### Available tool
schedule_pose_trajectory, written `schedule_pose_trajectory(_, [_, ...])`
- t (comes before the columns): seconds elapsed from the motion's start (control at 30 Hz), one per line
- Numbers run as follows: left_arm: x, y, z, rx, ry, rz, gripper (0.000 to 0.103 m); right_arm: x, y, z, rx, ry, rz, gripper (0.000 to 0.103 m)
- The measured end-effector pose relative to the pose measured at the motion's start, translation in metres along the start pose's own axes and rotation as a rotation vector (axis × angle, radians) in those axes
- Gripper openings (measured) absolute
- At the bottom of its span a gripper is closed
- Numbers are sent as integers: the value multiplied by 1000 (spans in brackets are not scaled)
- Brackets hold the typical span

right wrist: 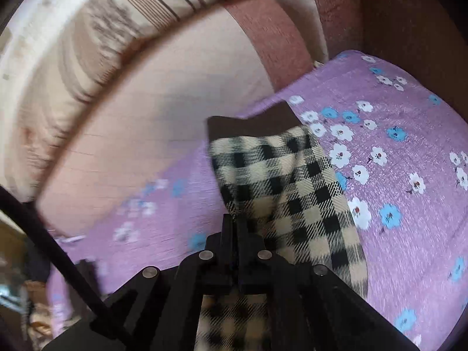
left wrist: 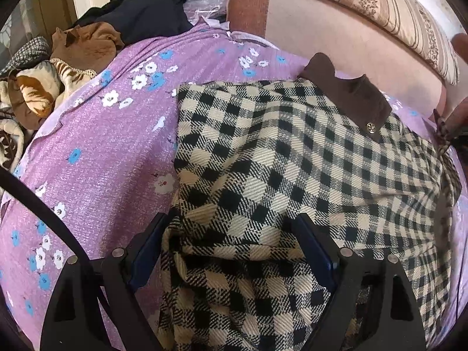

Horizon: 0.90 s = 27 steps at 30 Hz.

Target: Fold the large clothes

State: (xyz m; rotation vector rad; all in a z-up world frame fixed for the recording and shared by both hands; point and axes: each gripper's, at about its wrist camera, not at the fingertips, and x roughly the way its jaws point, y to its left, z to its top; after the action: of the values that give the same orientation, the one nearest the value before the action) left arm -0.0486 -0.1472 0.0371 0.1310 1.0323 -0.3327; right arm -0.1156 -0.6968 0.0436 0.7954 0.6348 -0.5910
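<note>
The left gripper (left wrist: 234,239), its black fingers with blue pads spread wide, angles steeply down over the near end of a cream-and-black checked woven garment (left wrist: 263,175), a bunched fold of the cloth lying between the jaws; whether the pads press on it cannot be told. The right gripper (right wrist: 234,225), jaws pressed together, pinches an edge of the same checked garment, whose sleeve-like strip with a dark brown cuff (right wrist: 251,121) runs away from the fingertips and up toward the headboard. The garment lies spread on a purple bedsheet printed with white and blue flowers (left wrist: 102,161), its brown collar (left wrist: 345,99) toward a pale pink padded headboard (left wrist: 336,35). A striped beige pillow (left wrist: 380,5) rests above, and a heap of dark and brown clothes (left wrist: 131,14) sits at the far left.
</note>
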Motion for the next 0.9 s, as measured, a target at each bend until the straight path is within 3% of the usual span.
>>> schedule_pose_trajectory(0.1, [-5,0,0,-4,-11,-4,86,-31,13,-4,-32,-1,86,2])
schedule_pose_trajectory(0.33, [-19,11,2,-61,-49,-45,86,-96,90,-42,-211,34,288,2])
schedule_pose_trajectory(0.5, [-22,27,4,-163,-58,-143,86,-126,147,-94,-329,89,456,2])
schedule_pose_trajectory(0.63, [-21,35,3,-243,-64,-236,91,-126,181,-142,-339,168,611,2])
schedule_pose_trajectory(0.67, [-21,36,4,-256,-68,-253,92,-120,187,-157,-346,195,620,2])
schedule_pose_trajectory(0.77, [-19,37,4,-283,-68,-288,96,-84,193,-206,-392,310,536,5])
schedule_pose_trajectory(0.83, [-17,36,4,-290,-61,-305,96,-56,187,-239,-428,413,399,20])
schedule_pose_trajectory(0.9, [-18,32,4,-280,-59,-319,96,-52,178,-262,-492,432,289,30])
